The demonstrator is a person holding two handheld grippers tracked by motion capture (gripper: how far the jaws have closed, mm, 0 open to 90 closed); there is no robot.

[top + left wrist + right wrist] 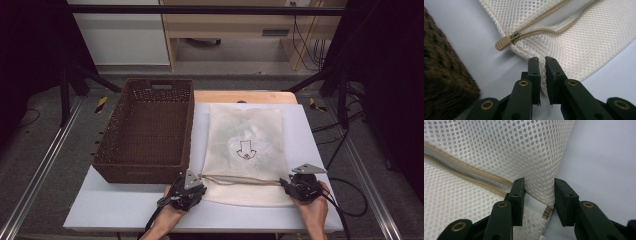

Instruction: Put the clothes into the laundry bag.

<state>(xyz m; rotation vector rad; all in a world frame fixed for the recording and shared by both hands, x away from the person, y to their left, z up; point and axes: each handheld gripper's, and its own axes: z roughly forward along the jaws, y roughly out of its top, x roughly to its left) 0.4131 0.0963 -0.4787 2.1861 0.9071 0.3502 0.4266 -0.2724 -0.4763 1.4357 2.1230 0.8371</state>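
Two grippers are on the job, one at each near corner of the cream-white mesh laundry bag (245, 150), which lies flat on the pale grey counter (115, 205) just beside the dark brown woven basket (145, 130). Your left gripper (192, 189) has its jaws pinched almost together on the bag's edge; in the left gripper view the mesh fabric (579, 50) runs down into the narrow slit between the pads, right below the tan zipper pull (502, 44). That spot makes sense: you anchor the end where the slider sits, so the zip line stays taut.

Your right gripper (294, 186) sits at the opposite corner. Its jaws stand part-way apart and straddle the bag's corner (541, 192), with the beige zipper tape (474, 178) running off to one side and its end tab (547, 212) tucked between the pads. Whether the pads press on the mesh there, you can't tell from these views; the bulge of fabric looks loosely bracketed rather than crushed.

Holding both ends of the zippered edge like this keeps the bag stretched and square to you, with the arrow print (245, 149) pointing your way. My read: you're set to lift the near edge, or to brace it for the zipper, and the basket waits open alongside.
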